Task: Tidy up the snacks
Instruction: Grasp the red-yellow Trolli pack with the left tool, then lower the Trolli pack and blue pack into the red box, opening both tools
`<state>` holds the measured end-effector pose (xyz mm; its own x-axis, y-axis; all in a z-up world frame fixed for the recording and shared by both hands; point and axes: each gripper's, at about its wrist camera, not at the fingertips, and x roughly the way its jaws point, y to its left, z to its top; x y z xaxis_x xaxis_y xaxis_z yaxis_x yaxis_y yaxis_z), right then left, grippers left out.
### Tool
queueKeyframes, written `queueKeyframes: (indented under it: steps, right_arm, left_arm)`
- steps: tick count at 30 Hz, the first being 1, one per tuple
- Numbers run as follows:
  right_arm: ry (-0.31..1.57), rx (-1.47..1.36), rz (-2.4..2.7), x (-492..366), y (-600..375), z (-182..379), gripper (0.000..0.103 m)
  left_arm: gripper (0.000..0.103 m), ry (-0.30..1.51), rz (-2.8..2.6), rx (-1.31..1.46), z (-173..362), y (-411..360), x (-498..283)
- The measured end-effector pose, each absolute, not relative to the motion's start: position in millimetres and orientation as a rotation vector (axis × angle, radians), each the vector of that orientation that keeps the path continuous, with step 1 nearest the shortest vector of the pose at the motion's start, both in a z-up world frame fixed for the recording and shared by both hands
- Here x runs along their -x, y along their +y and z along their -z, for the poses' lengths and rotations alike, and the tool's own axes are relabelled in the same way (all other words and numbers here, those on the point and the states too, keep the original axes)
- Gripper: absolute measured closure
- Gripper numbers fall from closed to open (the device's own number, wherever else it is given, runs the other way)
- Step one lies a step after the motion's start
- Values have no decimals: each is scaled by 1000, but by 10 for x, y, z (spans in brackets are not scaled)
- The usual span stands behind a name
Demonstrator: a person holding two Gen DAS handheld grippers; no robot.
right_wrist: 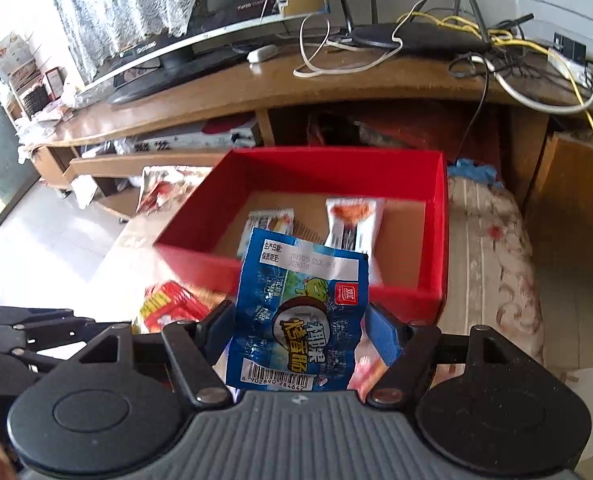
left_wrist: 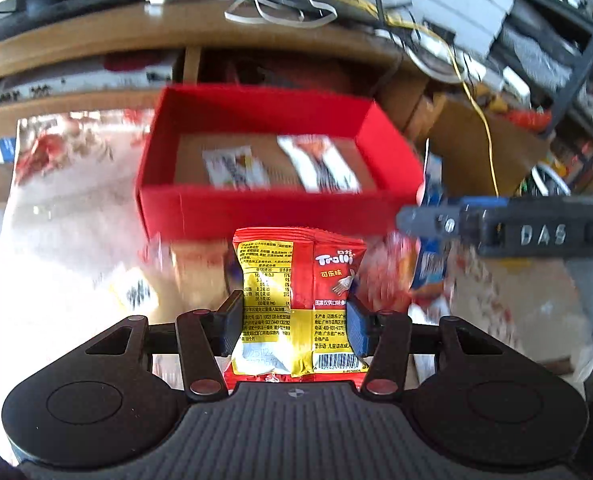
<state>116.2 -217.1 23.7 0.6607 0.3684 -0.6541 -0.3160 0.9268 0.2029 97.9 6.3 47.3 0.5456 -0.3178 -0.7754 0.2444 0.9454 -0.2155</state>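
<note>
My left gripper [left_wrist: 294, 308] is shut on a red and yellow Trolli gummy packet [left_wrist: 300, 264], held upright just before the front wall of an open red box [left_wrist: 256, 216]. Two white snack packets [left_wrist: 234, 170] [left_wrist: 320, 164] lie flat on the box floor. My right gripper [right_wrist: 300, 320] is shut on a blue sausage snack packet [right_wrist: 308, 280], lifted over the near wall of the red box [right_wrist: 200, 268]. In the left wrist view, a finger of the right gripper [left_wrist: 496, 228] reaches in from the right. The Trolli packet [right_wrist: 172, 308] shows at lower left in the right wrist view.
A wooden TV stand [right_wrist: 256, 88] with a monitor [right_wrist: 168, 20], router and tangled cables rises behind the box. The box rests on a floral cloth [right_wrist: 488, 240]. Blurred loose snacks [left_wrist: 392, 276] lie right of the Trolli packet. Cardboard boxes [left_wrist: 476, 148] stand at the right.
</note>
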Motion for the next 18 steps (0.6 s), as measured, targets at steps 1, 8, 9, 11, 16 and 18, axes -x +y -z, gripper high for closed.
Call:
queueKeyframes:
  steps: [1,8,9,11,16,18]
  right_arm:
    - [749,-74,-381,-1224,-2163,-264,35]
    - [744,-68,-343,-1728,-2106,-286,35]
    - [746,-66,-338,-1798,-2102,-274,35]
    - [748,-61,-329,-1920,-2098,-254,35]
    - [778,-57,-301,-2229,-2127,-112,35]
    - [790,-55,-295,-2325,-2127,-43,35]
  left_arm:
    - [44,920,327,91,-506,57,-1046]
    - [44,846,284,116,-627,18,-1593]
    - [44,840,276,120,-621,10,-1686]
    - [44,839,272,129,-580,-3,-1833]
    - [44,862,262,125,-430,-76,-2140]
    - [44,876,254,131,-354,-87,-2226]
